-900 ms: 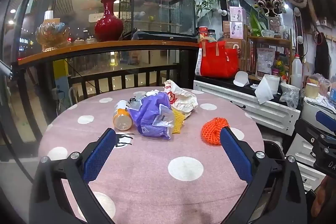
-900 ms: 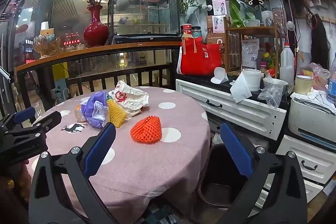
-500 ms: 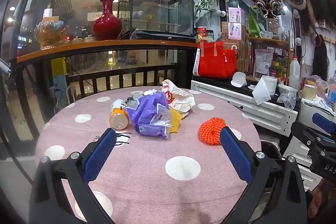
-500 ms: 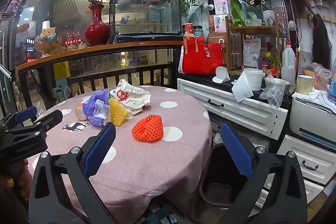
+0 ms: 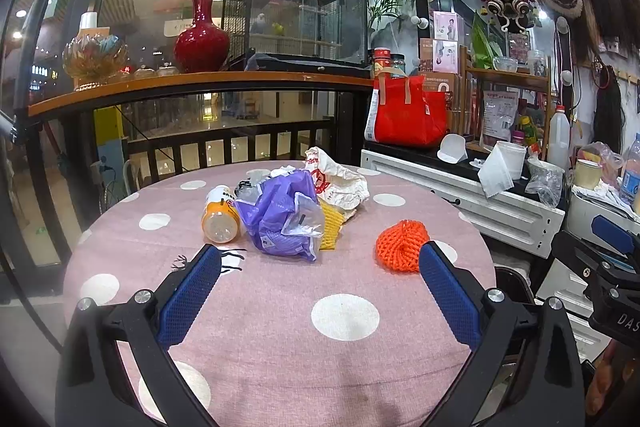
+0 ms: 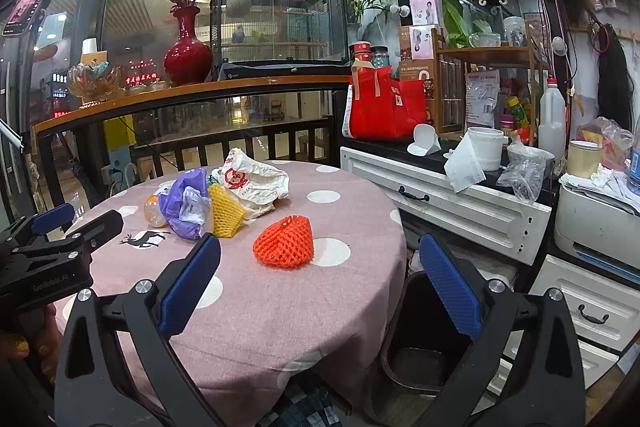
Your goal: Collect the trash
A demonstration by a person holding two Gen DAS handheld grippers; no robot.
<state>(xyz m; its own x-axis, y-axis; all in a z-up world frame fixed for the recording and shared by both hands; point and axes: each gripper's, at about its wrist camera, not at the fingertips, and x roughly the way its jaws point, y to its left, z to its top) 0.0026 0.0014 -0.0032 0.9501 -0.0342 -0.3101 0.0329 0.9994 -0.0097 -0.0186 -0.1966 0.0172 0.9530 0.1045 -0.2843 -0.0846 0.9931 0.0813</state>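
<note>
Trash lies on a round pink polka-dot table (image 5: 280,339): an orange foam net (image 5: 400,245), a purple plastic bag (image 5: 282,219), a yellow foam net (image 5: 330,227), a white printed bag (image 5: 340,183) and a toppled orange-capped bottle (image 5: 220,215). My left gripper (image 5: 316,259) is open and empty above the near table, short of the pile. My right gripper (image 6: 316,255) is open and empty near the table's right edge; the orange net (image 6: 285,241) sits just beyond it. A dark trash bin (image 6: 416,331) stands on the floor beside the table.
A white drawer cabinet (image 6: 460,211) with cups, tissue and bottles stands right of the table. A red bag (image 6: 384,111) sits on its far end. A railing with a wooden ledge (image 5: 192,83) carrying a red vase runs behind the table.
Both grippers have drifted slightly; the table and trash sit a little lower and closer in view. Jaws stay open and nothing was grasped.
</note>
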